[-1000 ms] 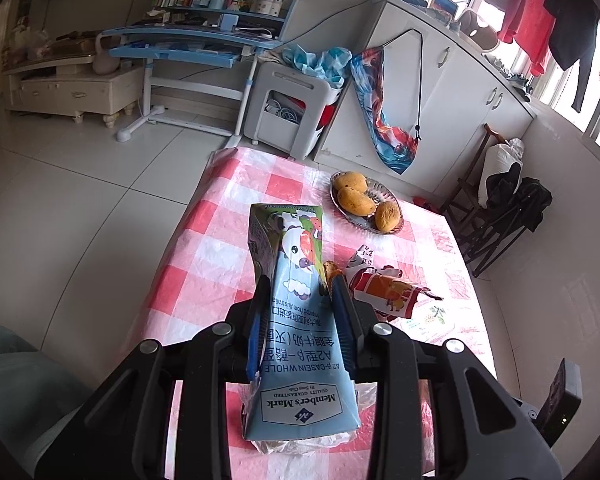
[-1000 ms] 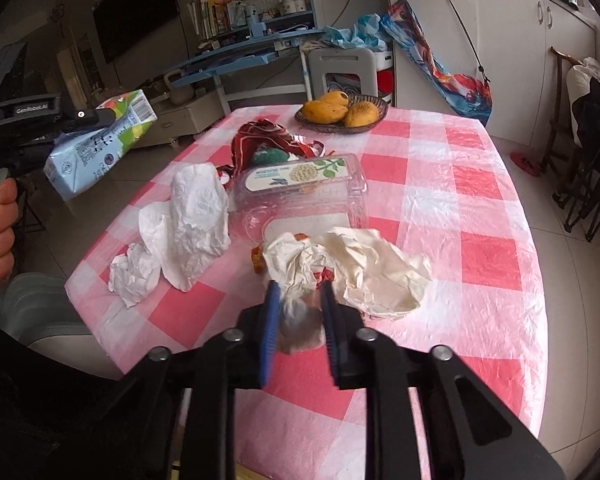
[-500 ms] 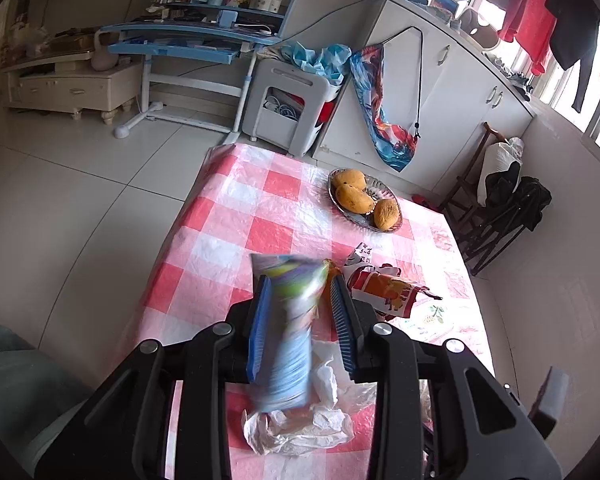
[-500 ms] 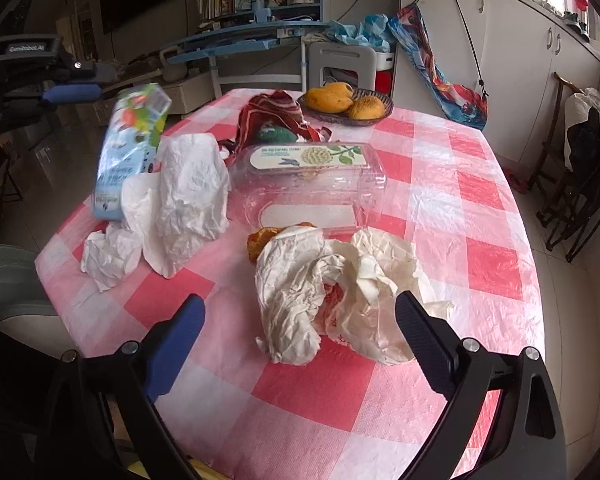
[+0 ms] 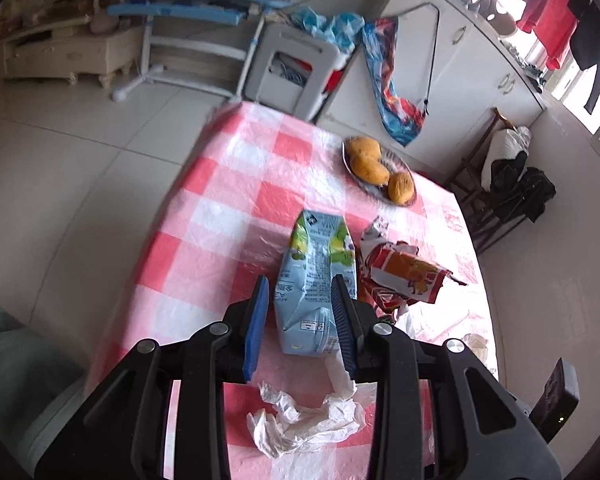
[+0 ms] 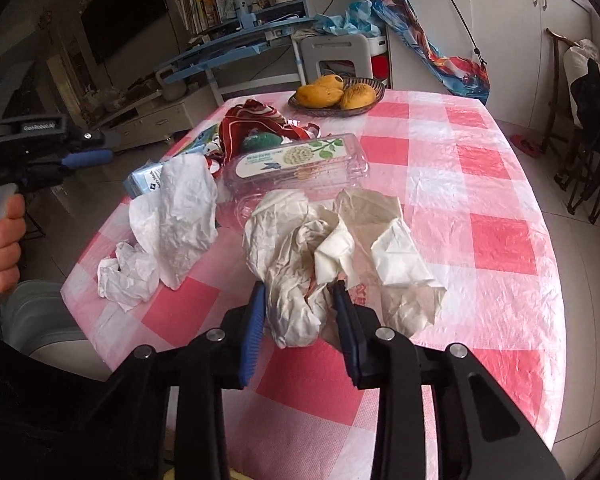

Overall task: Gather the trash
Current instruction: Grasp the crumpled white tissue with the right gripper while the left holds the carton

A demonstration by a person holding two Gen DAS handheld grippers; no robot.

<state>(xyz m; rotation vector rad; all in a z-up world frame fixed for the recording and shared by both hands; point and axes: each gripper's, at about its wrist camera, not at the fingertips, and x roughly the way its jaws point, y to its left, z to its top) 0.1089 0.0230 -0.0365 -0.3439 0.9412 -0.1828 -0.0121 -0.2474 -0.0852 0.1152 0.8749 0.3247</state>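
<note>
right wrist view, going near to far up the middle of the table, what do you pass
crumpled white paper wrapper → clear plastic box with a green-leaf label → dark woven dish of yellow-orange fruit

- The left claw (image 6: 88,158) carries a small white label on its dark body that appears to read "GenRobot.AI".
- The blue milk carton (image 5: 314,284) shows fine print and a small logo mark, all too blurred to read.
- The clear plastic box (image 6: 296,160) has a green-and-white label whose lettering is illegible.
- The orange snack wrapper (image 5: 408,276) shows no readable words.
</note>
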